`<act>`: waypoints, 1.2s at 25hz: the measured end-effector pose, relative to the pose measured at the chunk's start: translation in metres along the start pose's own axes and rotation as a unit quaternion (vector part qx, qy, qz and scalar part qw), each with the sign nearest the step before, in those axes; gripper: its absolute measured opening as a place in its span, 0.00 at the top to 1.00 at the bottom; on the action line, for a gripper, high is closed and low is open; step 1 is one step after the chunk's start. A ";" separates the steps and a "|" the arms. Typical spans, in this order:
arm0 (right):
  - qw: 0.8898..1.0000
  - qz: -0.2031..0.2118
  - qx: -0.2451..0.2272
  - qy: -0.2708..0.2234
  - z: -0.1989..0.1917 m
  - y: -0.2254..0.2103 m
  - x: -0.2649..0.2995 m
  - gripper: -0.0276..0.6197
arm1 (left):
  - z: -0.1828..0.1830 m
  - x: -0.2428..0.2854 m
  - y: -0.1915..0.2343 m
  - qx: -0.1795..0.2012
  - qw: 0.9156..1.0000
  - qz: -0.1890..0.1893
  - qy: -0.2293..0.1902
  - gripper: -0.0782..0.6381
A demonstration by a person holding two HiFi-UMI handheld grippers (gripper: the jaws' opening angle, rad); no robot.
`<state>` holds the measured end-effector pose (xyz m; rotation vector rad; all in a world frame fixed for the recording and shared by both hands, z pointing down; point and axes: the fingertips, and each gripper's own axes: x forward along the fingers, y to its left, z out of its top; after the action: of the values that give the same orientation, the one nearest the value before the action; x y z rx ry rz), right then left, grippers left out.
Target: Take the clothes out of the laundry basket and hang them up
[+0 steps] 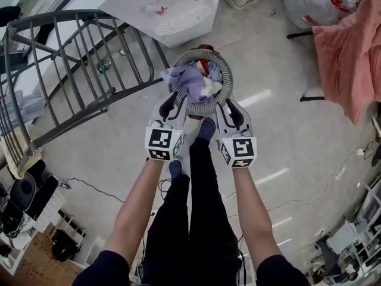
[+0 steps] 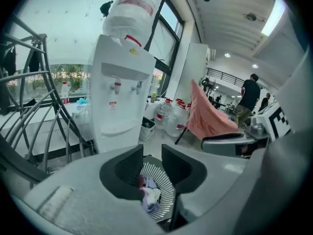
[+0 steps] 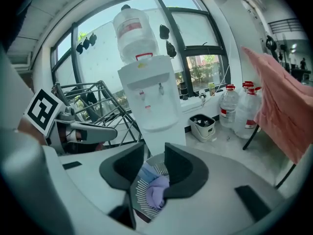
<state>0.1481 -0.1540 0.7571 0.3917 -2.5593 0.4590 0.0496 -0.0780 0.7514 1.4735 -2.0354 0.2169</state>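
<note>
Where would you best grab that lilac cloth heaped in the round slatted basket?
Probably pinch the raised crumpled fold atop the lilac cloth, coming straight down from above: it lies heaped uppermost in the round grey slatted basket, whose walls block a sideways approach.

The laundry basket (image 1: 200,107) stands on the floor (image 1: 286,136) just ahead of the person's feet (image 1: 206,128), with clothes (image 1: 191,82) heaped in it. The left claw (image 1: 171,102) and right claw (image 1: 230,105) hang side by side at the basket's near rim, one toward each side. Behind the basket stands a water dispenser (image 1: 169,11), and to its left a drying rack (image 1: 65,64). Right of the dispenser sits a small bin (image 3: 203,126), then a group of water bottles (image 3: 234,110). Far right, a cloth (image 1: 348,52) drapes over a stand (image 1: 311,98).
</note>
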 end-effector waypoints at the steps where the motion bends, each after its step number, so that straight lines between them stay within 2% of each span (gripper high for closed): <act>1: 1.000 0.005 -0.001 0.004 -0.005 0.000 0.005 0.74 | -0.004 0.005 0.000 0.002 1.000 -0.003 0.004 0.74; 5: 0.999 0.023 -0.002 0.025 -0.028 -0.008 0.032 0.62 | -0.024 0.031 0.002 0.011 1.000 -0.016 0.023 0.66; 8: 0.998 0.033 0.014 0.046 -0.054 -0.013 0.050 0.57 | -0.049 0.044 0.007 0.014 0.999 -0.024 0.044 0.63; 18: 0.993 0.053 -0.007 0.109 -0.119 -0.016 0.108 0.57 | -0.115 0.080 0.037 -0.002 0.995 -0.027 0.094 0.63; 26: 0.984 0.056 0.009 0.170 -0.193 -0.032 0.147 0.57 | -0.190 0.113 0.043 -0.004 0.988 -0.038 0.147 0.63; 30: 0.981 0.062 0.027 0.184 -0.217 -0.042 0.162 0.57 | -0.223 0.137 0.040 -0.013 0.985 -0.046 0.166 0.63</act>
<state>0.1216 -0.1368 1.0289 0.1485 -2.2224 0.5874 0.0704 -0.0702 1.0151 1.4056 -1.6949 0.3721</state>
